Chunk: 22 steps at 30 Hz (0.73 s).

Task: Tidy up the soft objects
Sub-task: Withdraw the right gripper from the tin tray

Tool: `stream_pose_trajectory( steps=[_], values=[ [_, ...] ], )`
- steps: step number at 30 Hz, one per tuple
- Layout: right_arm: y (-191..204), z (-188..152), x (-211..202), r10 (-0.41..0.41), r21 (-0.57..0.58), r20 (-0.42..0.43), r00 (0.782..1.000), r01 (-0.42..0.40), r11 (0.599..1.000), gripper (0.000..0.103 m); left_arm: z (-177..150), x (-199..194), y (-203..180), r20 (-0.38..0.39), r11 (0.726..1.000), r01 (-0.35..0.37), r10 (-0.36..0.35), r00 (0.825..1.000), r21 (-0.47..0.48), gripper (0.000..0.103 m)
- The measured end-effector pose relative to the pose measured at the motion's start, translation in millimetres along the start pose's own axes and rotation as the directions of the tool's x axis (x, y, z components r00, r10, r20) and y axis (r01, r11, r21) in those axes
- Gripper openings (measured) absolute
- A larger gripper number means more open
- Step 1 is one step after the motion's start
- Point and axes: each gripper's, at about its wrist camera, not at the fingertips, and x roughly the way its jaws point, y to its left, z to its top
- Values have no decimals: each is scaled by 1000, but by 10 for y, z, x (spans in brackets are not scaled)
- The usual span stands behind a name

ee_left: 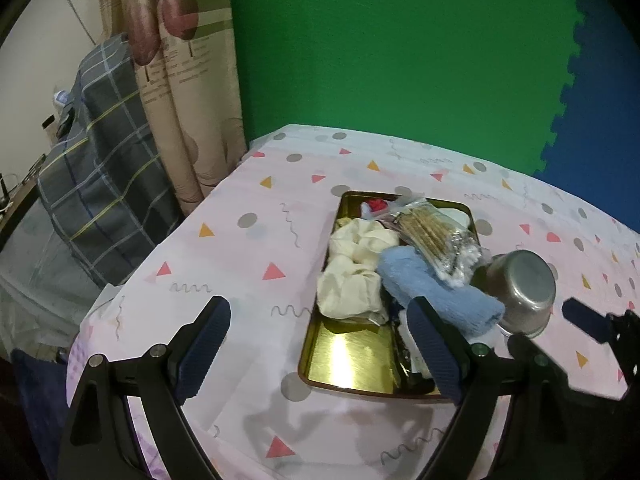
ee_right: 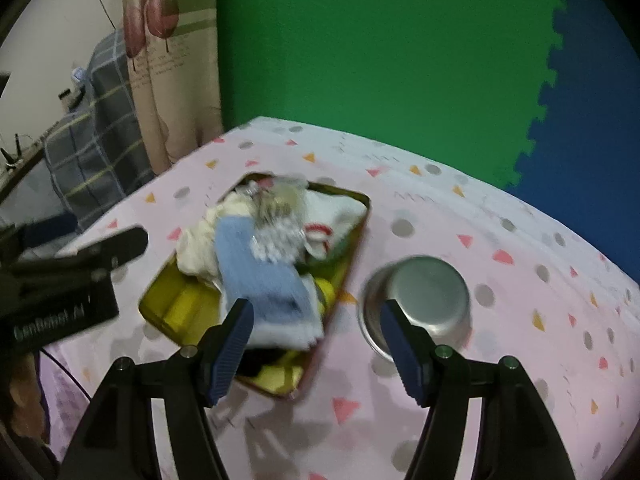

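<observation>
A gold tin tray (ee_left: 348, 356) on the pink patterned tablecloth (ee_left: 240, 240) holds a cream cloth (ee_left: 352, 276), a rolled blue towel (ee_left: 440, 292) and a clear bag of cotton swabs (ee_left: 436, 240). My left gripper (ee_left: 320, 324) is open over the tray's near end, with nothing between its fingers. The right wrist view is blurred. It shows the tray (ee_right: 168, 300), the blue towel (ee_right: 260, 280), the cream cloth (ee_right: 196, 248) and a white sock with red stripes (ee_right: 320, 232). My right gripper (ee_right: 318, 330) is open and empty, above the tray's right edge.
An upturned steel cup (ee_left: 520, 288) (ee_right: 424, 296) stands just right of the tray. A curtain (ee_left: 180, 100) and a plaid-covered bundle (ee_left: 100, 168) lie beyond the table's left edge. Green (ee_left: 400, 60) and blue foam mats back the table.
</observation>
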Motion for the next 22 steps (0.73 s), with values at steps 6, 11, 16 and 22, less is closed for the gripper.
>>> stream_pose_trajectory(
  steps=[6,11,16,22],
  values=[
    [31,-181,-104,6,-13,-14,1000,-6,1000,68,-7,-28,-78,-7,999,37,-37,999,4,88],
    [58,-254,-91,16,-15,-30,999,-17,1000,68,-21,-33,-142,-1,999,36,-36,999,20,88],
    [77,-292,-79,20,-19,-34,999,-20,1000,68,-47,-29,-195,9,998,48,-49,999,40,89],
    [117,-285,-63,19,-31,-30,999,-20,999,68,-35,-7,-187,-3,998,52,-52,999,27,90]
  ],
)
